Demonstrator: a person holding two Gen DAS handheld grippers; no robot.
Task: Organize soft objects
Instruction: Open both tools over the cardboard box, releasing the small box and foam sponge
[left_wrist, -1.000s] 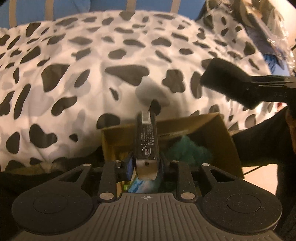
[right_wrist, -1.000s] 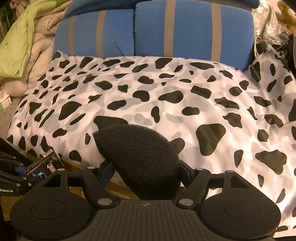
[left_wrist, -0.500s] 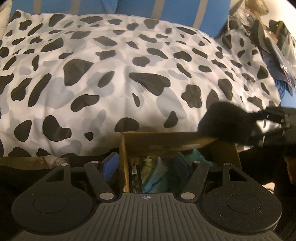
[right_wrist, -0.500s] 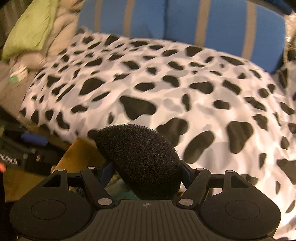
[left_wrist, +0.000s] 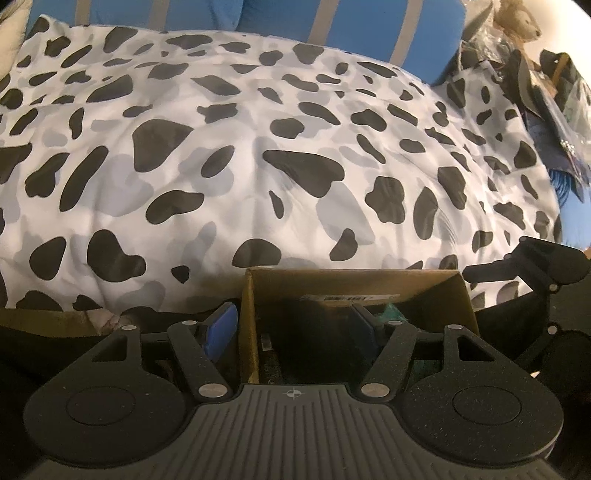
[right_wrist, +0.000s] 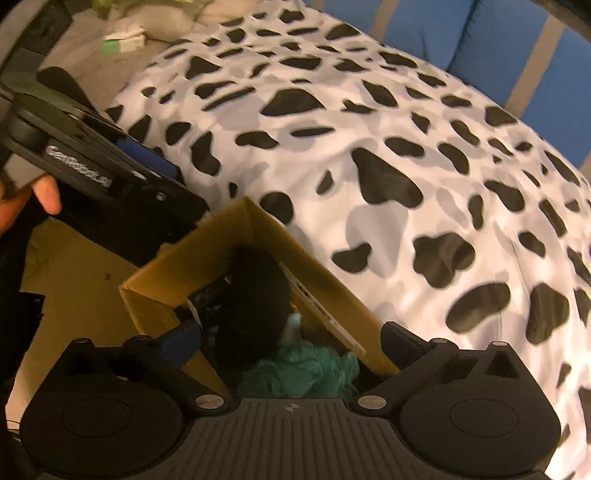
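Bed (left_wrist: 258, 155) under a cow-print duvet (right_wrist: 369, 147), white with black and grey patches. Blue striped cushions (left_wrist: 280, 22) along its far edge. Cardboard box (right_wrist: 240, 236) right against its near edge, open-topped. Dark clutter (left_wrist: 546, 103) toward the duvet's right side.

One word can be read: "GenRobot.AI", in pale letters along the black side of the left tool (right_wrist: 147, 162), seen from the right wrist view; the last letters are blurred. A white label (left_wrist: 351, 297) is stuck on the inner far wall of the box (left_wrist: 436, 291); it carries a row of dark bars like a barcode, too small to read. The same label (right_wrist: 317, 306) shows in the right wrist view as a pale strip, its print smeared and not legible.
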